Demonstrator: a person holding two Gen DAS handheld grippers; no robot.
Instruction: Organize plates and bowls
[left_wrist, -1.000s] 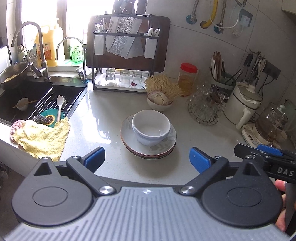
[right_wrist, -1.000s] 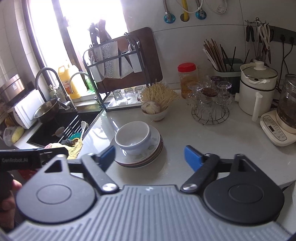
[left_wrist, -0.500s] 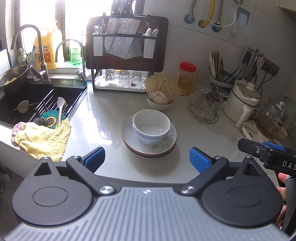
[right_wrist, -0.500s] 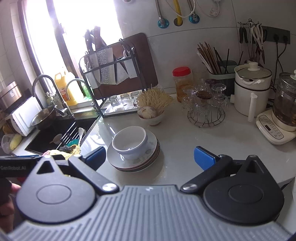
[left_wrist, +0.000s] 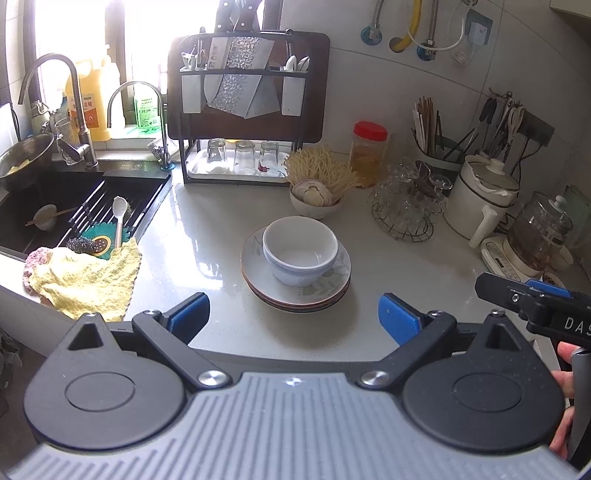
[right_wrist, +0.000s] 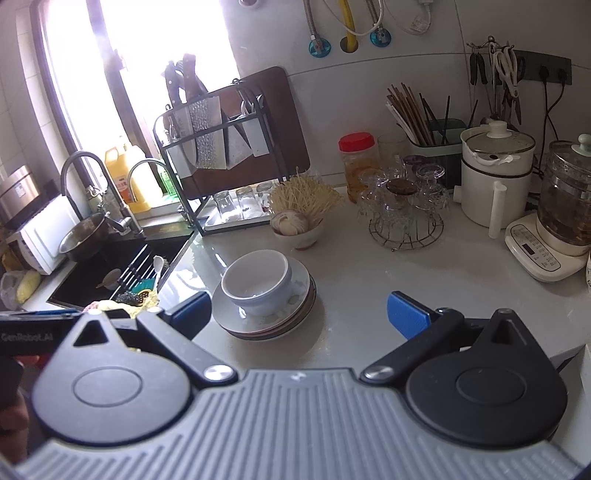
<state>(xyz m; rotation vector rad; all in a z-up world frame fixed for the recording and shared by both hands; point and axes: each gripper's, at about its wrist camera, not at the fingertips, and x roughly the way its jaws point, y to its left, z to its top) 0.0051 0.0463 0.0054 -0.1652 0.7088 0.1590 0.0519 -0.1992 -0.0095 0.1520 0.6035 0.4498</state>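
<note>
A white bowl (left_wrist: 300, 248) sits nested on another bowl on top of a stack of plates (left_wrist: 295, 291) in the middle of the counter. The bowl (right_wrist: 256, 280) and the plates (right_wrist: 273, 321) also show in the right wrist view. My left gripper (left_wrist: 295, 319) is open and empty, just short of the stack's near edge. My right gripper (right_wrist: 301, 315) is open and empty, with the stack just ahead of its left finger. The right gripper's tip (left_wrist: 532, 295) shows at the right edge of the left wrist view.
A small bowl of noodles and garlic (left_wrist: 316, 195) stands behind the stack. A wire rack of glasses (left_wrist: 406, 206), a white pot (left_wrist: 480, 199) and a glass kettle (left_wrist: 535, 236) stand at the right. A knife rack (left_wrist: 243, 110), sink (left_wrist: 74, 206) and yellow cloth (left_wrist: 85, 280) are at the left.
The right gripper has opened wider and drawn back a little to the right. The left gripper has barely moved. The bowl and plates have not moved.
</note>
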